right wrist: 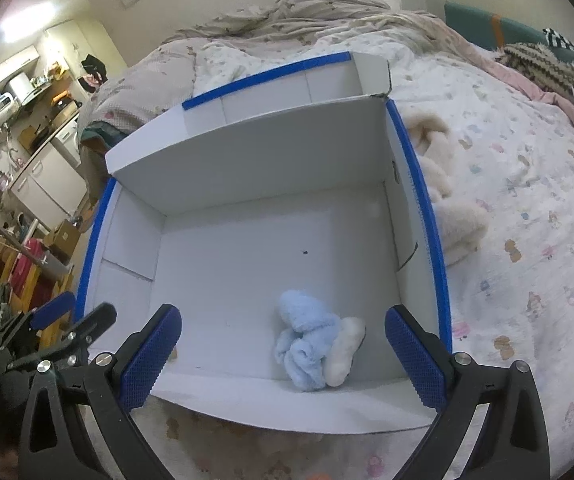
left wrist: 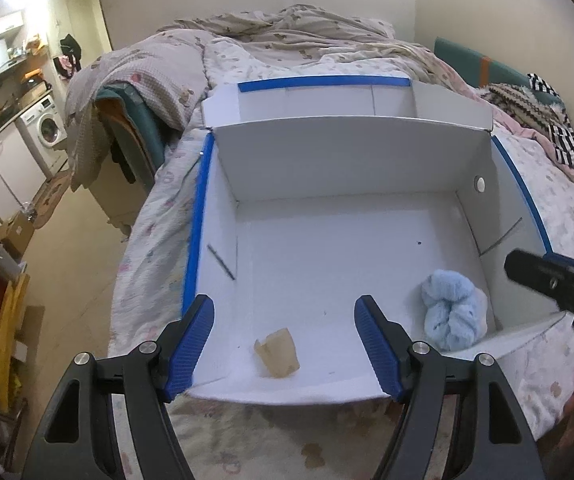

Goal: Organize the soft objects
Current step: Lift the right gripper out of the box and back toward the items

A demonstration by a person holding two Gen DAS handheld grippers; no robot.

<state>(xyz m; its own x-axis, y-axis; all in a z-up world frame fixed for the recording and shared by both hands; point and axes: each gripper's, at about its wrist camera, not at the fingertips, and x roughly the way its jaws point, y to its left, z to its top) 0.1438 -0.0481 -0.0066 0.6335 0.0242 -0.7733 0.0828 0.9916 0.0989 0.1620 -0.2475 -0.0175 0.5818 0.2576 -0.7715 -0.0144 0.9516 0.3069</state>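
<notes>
A white cardboard box with blue tape on its rims (left wrist: 347,240) (right wrist: 247,240) lies open on the bed. A fluffy light-blue soft item (left wrist: 453,314) (right wrist: 303,344) lies in its near right corner, with a white soft piece (right wrist: 345,346) against it. A cream fluffy soft item (right wrist: 447,200) lies on the bed just outside the box's right wall. My left gripper (left wrist: 285,340) is open and empty over the box's near edge. My right gripper (right wrist: 283,356) is open and empty above the blue item; its body shows in the left wrist view (left wrist: 555,280).
A scrap of brown paper (left wrist: 279,354) lies on the box floor near the front. Rumpled quilts (left wrist: 287,32) cover the bed's far end. Striped and knitted clothes (right wrist: 559,68) lie at the far right. A washing machine and cluttered shelves (left wrist: 43,126) stand left of the bed.
</notes>
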